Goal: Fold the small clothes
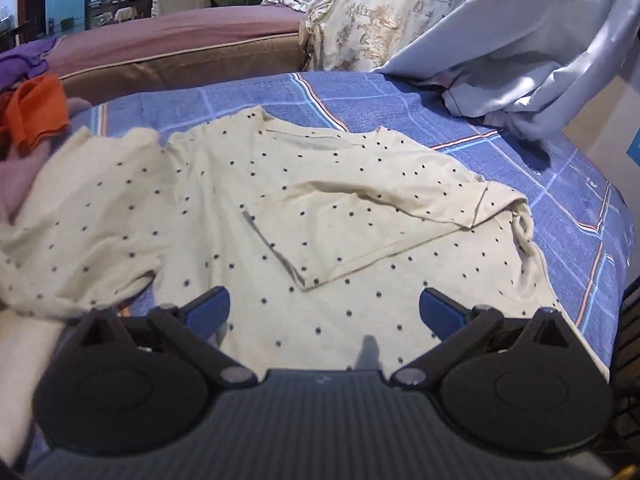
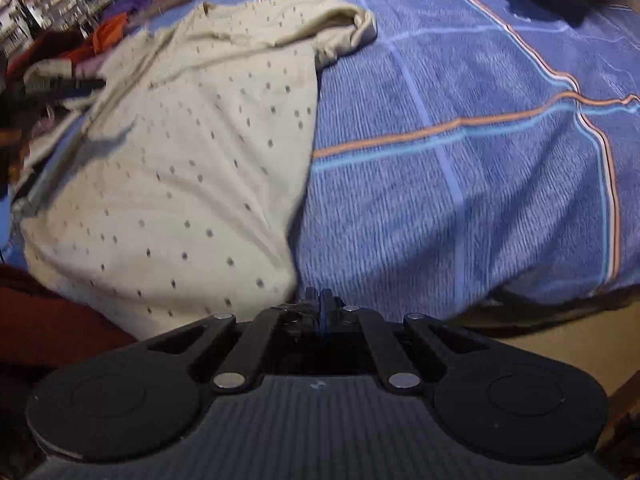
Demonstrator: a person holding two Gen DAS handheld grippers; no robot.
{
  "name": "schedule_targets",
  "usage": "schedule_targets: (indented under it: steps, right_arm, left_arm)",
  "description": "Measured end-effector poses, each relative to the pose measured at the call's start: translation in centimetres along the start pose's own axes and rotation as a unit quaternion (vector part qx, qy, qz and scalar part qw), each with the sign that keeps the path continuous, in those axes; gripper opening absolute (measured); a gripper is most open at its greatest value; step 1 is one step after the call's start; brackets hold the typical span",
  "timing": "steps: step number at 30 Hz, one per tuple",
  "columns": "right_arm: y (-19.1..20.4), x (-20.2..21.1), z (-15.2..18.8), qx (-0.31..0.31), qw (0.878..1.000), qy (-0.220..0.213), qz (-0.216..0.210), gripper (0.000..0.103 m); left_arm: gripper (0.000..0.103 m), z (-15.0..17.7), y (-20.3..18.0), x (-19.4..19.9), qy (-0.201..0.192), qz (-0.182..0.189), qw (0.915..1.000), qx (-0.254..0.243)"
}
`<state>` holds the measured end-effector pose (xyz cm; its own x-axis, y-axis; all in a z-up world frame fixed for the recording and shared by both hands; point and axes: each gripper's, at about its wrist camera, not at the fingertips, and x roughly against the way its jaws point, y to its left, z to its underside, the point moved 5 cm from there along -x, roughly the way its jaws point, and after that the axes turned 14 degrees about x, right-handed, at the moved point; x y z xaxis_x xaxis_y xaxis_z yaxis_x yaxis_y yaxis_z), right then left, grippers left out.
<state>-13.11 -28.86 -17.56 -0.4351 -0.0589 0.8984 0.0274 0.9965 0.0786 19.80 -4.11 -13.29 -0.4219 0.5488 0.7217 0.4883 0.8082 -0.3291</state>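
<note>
Right, my left gripper (image 1: 324, 312) hangs wide open and empty over the cream dotted T-shirt's (image 1: 280, 208) hem at six o'clock, one sleeve already folded in, while my right gripper (image 2: 320, 308) is pinched shut beside its side edge, on cloth or not I can't tell, all on the blue checked bedspread (image 2: 460, 140) with the brown couch (image 1: 180, 56) at twelve.

Right hand-held gripper (image 2: 320, 308) jaws closed at cream dotted shirt (image 2: 192, 152) edge, on blue striped bedsheet (image 2: 460, 140).
</note>
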Motion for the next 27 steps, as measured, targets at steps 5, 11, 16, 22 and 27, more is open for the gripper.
schedule_targets:
  steps: [5, 11, 16, 22, 27]
  right_arm:
    - [-2.1, 1.6, -0.7, -0.102, 0.991, -0.09, -0.001, 0.054]
    - [-3.6, 1.3, -4.8, -0.083, 0.989, -0.12, 0.028, 0.064]
    - [-3.0, 0.2, -6.4, -0.067, 0.99, -0.122, 0.013, 0.064]
    - [-2.8, -0.5, -8.8, -0.057, 0.988, -0.141, 0.003, 0.064]
    - [-3.4, -0.1, -10.9, -0.04, 0.986, -0.159, 0.015, 0.064]
  left_arm:
    - [0.1, -3.2, 0.7, -5.3, 0.002, -0.015, 0.9996, 0.025]
    - [0.068, -3.0, 0.6, -9.0, 0.038, 0.002, 0.9988, 0.031]
    - [0.011, -4.4, 1.1, -9.8, 0.011, -0.01, 0.9994, 0.032]
    - [0.003, -7.6, 1.3, -9.6, 0.004, 0.043, 0.9965, 0.072]
    - [0.003, -11.6, 2.8, -0.7, -0.104, 0.044, 0.9923, 0.052]
